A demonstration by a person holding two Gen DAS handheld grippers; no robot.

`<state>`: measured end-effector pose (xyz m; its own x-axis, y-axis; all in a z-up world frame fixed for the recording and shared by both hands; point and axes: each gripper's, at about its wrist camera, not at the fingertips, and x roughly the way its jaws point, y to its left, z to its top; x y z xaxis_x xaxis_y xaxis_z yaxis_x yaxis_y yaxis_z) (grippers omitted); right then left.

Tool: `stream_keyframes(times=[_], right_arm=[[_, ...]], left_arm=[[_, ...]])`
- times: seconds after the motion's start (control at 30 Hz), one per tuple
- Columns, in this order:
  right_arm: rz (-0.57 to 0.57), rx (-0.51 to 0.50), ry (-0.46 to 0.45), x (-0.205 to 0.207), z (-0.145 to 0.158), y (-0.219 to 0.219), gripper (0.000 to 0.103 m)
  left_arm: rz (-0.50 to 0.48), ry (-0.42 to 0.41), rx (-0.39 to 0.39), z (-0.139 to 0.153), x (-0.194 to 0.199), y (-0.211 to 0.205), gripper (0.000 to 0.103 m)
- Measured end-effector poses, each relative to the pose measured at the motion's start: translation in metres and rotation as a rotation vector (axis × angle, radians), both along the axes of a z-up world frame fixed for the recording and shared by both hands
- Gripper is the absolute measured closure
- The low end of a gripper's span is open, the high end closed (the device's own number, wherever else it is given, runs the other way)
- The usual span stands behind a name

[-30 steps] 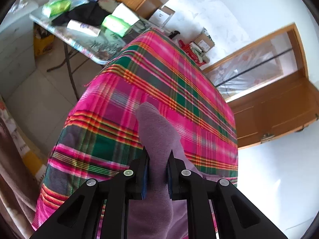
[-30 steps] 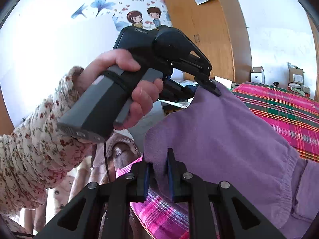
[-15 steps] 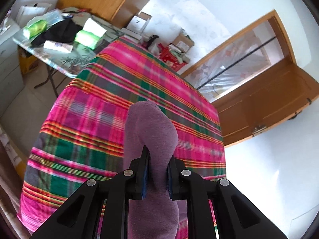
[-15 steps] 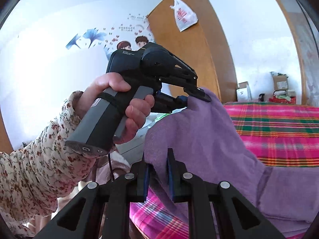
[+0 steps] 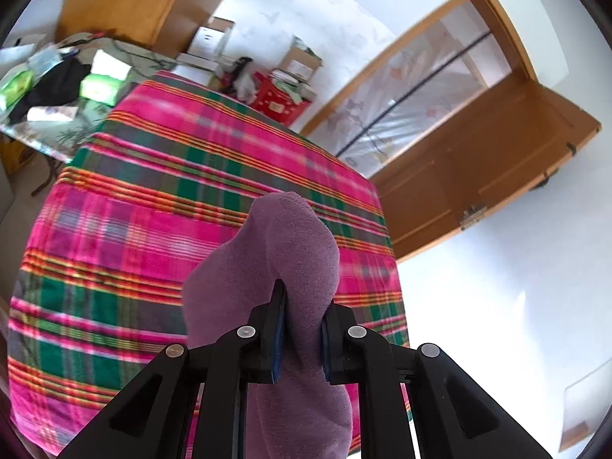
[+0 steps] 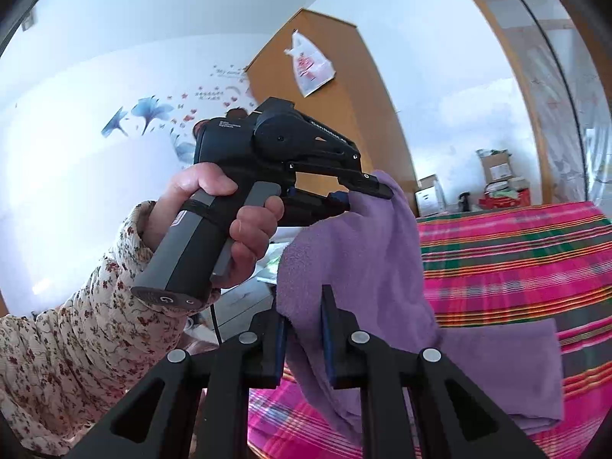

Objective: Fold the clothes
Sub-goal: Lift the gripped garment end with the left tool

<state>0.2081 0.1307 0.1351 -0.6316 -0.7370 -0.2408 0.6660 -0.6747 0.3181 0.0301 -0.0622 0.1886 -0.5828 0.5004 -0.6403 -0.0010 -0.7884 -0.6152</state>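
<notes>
A purple fleece garment [image 6: 367, 260] hangs lifted above the pink plaid bed cover [image 6: 516, 267]; its lower part [image 6: 505, 367] still lies flat on the cover. My right gripper [image 6: 303, 329] is shut on one edge of it. In the right wrist view my left gripper [image 6: 357, 201], held by a hand in a floral sleeve, pinches another edge higher up. The left wrist view shows my left gripper [image 5: 301, 329] shut on a bunched fold of the purple garment [image 5: 294, 241] over the bed cover [image 5: 153, 199].
A cluttered side table [image 5: 69, 114] with green packets and dark cloth stands left of the bed. Cardboard boxes and a red box [image 5: 275, 95] sit beyond the bed's far end. A wooden wardrobe [image 6: 329, 107] and a wooden-framed door [image 5: 478, 145] line the walls.
Both grippers have risen with the purple garment, pulling more of it off the bed cover. The bed has dropped lower and farther in both views.
</notes>
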Motion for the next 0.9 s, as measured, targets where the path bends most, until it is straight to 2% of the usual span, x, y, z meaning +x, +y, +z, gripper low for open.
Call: stream_keyframes(times=[0.2,0.47,0.7,0.9], right_arm=[[-0.071,-0.021,-0.016,-0.002,0.006,0.031,0.087],[-0.180,-0.023,-0.044,-0.008,0.002,0.067,0.087],[-0.258,-0.042,-0.102,-0.018,-0.017,0.101,0.087],[-0.313,-0.053,-0.161,-0.032,-0.043,0.129,0.087]], left_arm=[[-0.070,-0.019,-0.023,-0.001,-0.020,0.044,0.088],[-0.149,-0.070,-0.048,-0.016,-0.045,0.095,0.088],[-0.204,-0.145,-0.069,-0.042,-0.068,0.135,0.088],[-0.235,-0.204,-0.116,-0.069,-0.085,0.163,0.087]])
